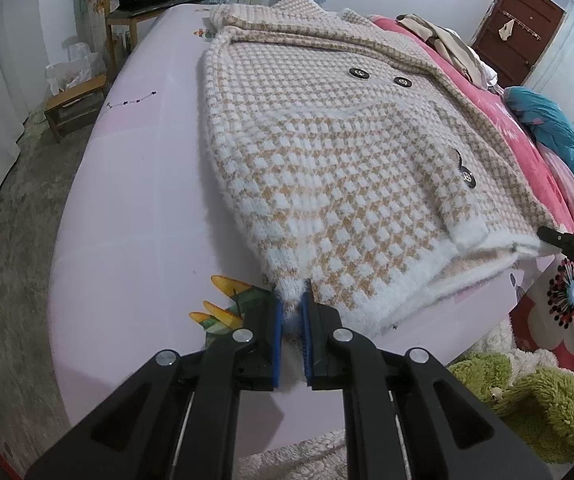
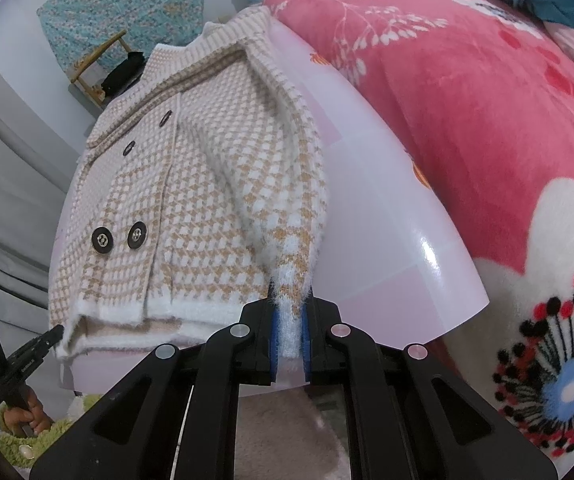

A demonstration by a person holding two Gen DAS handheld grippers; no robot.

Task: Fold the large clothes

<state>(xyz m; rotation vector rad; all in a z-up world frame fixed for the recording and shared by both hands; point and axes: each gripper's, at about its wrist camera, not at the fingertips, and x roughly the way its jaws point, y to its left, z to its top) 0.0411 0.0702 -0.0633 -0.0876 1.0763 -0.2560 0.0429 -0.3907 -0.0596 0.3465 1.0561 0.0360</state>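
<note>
Pale walls (image 1: 27,40), brown door (image 1: 521,36), wooden chair (image 1: 127,20).

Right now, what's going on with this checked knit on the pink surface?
A person holds a gripper in each hand and is folding a beige-and-white checked knit coat spread on a pink surface. The left gripper is shut on one corner of the fluffy white hem; the right gripper is shut on the other. The hem has not yet been lifted over.
</note>
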